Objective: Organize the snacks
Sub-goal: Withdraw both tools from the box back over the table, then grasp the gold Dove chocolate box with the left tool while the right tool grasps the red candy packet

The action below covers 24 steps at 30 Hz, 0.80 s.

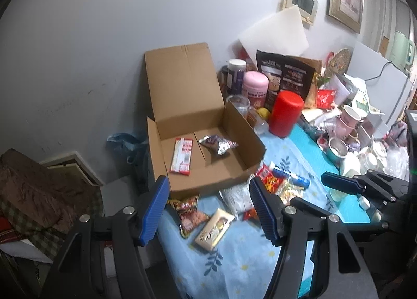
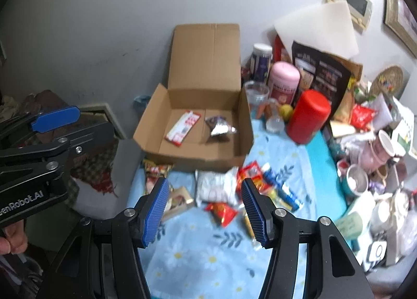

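Left gripper (image 1: 208, 207) hovering with jaws apart and nothing between them, cardboard box (image 1: 208, 168) sitting open at the table's left edge, holding two packets, loose snacks (image 2: 224, 194) lying near its front wall, right gripper (image 2: 203, 210) likewise parted and holding nothing, clutter crowding the right.

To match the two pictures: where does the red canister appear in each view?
Left wrist: red canister, right of centre, right of the cardboard box.
Right wrist: right of centre, again right of the box.
Shared landmark: the pink jar behind it.
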Motion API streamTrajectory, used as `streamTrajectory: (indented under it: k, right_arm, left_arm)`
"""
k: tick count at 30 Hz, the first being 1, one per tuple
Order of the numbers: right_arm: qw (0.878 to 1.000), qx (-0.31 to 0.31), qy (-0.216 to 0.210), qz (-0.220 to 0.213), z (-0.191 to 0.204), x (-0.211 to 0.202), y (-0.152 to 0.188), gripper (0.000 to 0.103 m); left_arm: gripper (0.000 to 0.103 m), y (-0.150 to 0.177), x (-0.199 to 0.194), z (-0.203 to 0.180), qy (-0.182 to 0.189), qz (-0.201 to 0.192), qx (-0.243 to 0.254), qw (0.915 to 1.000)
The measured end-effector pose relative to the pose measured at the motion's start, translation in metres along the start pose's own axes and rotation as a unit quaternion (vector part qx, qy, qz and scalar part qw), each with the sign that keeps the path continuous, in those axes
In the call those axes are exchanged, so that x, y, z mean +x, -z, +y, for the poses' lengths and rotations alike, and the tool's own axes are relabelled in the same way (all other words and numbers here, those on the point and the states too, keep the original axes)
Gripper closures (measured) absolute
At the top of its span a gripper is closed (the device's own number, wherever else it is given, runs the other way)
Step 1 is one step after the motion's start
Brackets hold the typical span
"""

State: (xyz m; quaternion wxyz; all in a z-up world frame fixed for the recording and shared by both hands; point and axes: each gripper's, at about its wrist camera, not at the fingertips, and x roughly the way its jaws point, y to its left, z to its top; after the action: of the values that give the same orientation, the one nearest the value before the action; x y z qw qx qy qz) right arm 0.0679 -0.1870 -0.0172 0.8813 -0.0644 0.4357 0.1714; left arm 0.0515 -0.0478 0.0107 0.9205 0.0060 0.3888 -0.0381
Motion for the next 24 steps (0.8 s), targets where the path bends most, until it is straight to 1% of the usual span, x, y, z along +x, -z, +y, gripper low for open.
streamTrajectory:
  k: [4,11,13,16,19,20,22,24]
  right_arm:
    - [1.000,0.007,-0.002,0.014,0.000,0.004,0.017,0.045]
    - [0.999,-0.003,0.001,0.039,0.002,0.015,0.042,0.045]
    - [0.999,-0.002,-0.002,0.041,0.002,0.021,0.049,0.045]
    - [0.998,0.003,-0.011,0.059,0.000,0.035,0.059,0.045]
    - [0.997,0.009,-0.015,0.074,-0.004,0.050,0.064,0.045]
    - [0.997,0.010,-0.017,0.079,-0.006,0.056,0.066,0.045]
    - [0.996,0.009,-0.021,0.083,-0.009,0.064,0.069,0.037]
    - [0.996,0.005,-0.023,0.085,-0.011,0.073,0.072,0.037]
  left_arm:
    - [0.040,0.017,0.005,-0.001,0.008,0.015,-0.003,0.9998]
    - [0.040,0.045,0.020,0.003,0.042,0.040,-0.009,0.9983]
    - [0.040,0.051,0.027,0.002,0.050,0.049,-0.004,0.9975]
    - [0.040,0.062,0.041,-0.002,0.050,0.068,0.009,0.9964]
    - [0.040,0.068,0.059,-0.004,0.057,0.092,0.006,0.9942]
    - [0.040,0.070,0.065,-0.004,0.060,0.100,0.004,0.9931]
    - [0.040,0.072,0.080,-0.006,0.066,0.117,0.005,0.9909]
    - [0.040,0.075,0.090,-0.008,0.066,0.126,0.011,0.9898]
